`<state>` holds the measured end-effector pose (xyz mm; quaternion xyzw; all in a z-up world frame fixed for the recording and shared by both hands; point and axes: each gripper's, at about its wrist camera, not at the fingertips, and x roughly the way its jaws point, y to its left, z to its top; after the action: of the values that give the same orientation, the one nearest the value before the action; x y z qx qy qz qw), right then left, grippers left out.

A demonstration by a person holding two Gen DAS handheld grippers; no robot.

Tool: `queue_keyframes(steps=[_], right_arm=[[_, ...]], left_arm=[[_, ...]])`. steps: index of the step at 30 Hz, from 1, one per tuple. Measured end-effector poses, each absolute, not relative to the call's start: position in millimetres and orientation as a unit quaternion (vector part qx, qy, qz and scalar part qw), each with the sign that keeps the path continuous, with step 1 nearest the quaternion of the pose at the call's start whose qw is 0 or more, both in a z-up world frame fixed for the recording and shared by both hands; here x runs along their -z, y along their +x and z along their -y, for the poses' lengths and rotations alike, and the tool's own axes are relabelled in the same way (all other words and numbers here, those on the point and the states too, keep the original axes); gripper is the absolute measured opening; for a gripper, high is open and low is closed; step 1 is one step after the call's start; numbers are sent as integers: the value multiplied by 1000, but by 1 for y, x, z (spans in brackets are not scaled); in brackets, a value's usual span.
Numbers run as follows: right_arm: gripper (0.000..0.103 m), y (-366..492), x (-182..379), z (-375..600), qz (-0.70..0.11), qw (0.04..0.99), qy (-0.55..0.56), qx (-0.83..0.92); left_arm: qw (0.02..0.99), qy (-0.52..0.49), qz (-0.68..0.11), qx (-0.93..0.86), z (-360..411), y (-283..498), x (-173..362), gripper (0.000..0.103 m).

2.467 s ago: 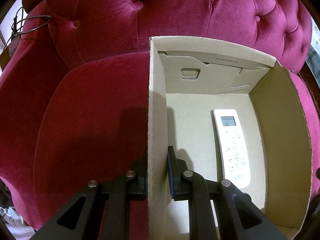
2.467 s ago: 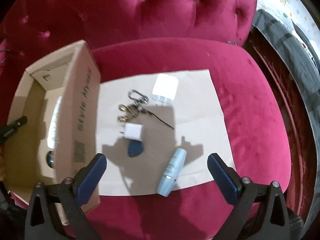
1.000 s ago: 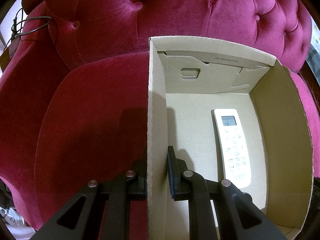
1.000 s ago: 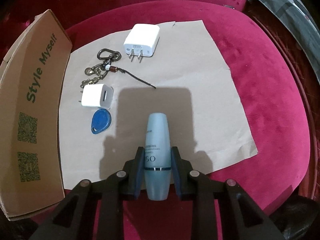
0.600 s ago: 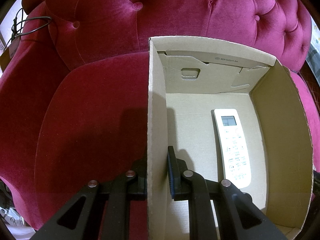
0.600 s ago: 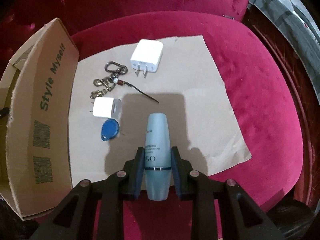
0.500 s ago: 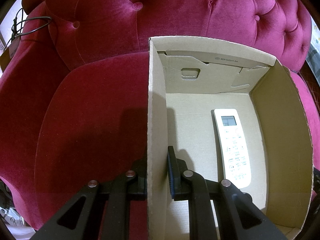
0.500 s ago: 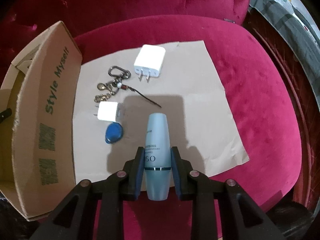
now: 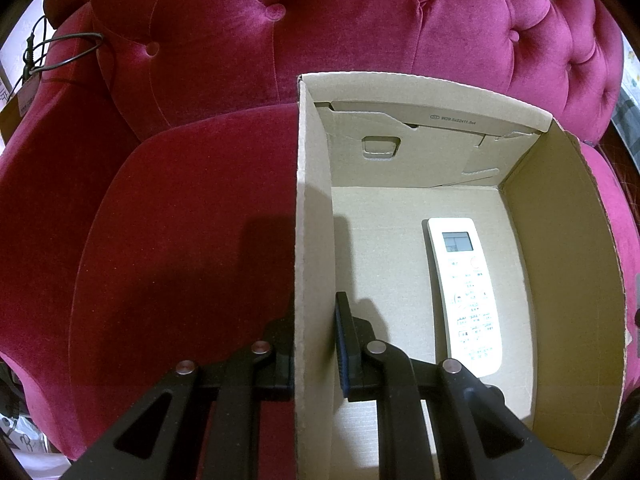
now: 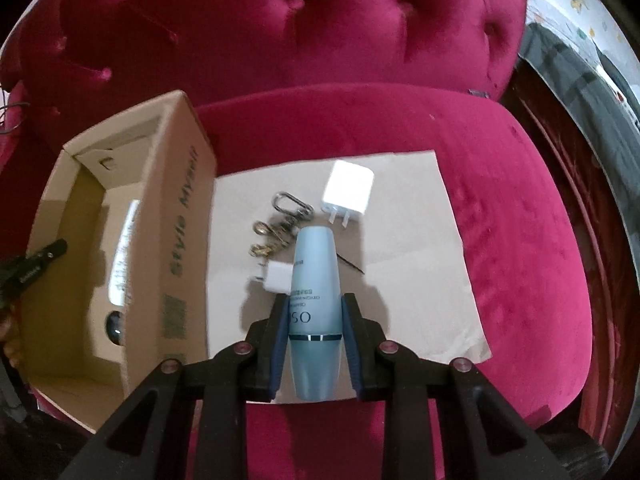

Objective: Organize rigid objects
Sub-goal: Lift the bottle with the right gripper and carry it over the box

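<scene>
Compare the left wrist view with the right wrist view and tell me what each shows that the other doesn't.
Only the left wrist view shows the left tool clamped on the cardboard box wall, and a black cable draped on the armrest.

Only the right wrist view shows the right tool gripping the blue bottle, plus the paper sheet holding the large white charger, small white charger and keychain.

Both show the box, the white remote inside it, and the red velvet chair.

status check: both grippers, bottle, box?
Left hand-held gripper clamps cardboard box wall. Right hand-held gripper shut on blue bottle, above paper sheet. Nothing blocking.
</scene>
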<state>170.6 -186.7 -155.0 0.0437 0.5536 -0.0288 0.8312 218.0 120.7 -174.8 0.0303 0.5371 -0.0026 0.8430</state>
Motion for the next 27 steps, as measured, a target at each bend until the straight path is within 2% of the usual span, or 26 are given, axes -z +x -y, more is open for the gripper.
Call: queue_keyframes(steps=[27], right_arm=[[27, 209, 104, 100, -520, 853, -1, -51]], left_arm=[[843, 30, -538, 3, -120, 218, 174, 16]])
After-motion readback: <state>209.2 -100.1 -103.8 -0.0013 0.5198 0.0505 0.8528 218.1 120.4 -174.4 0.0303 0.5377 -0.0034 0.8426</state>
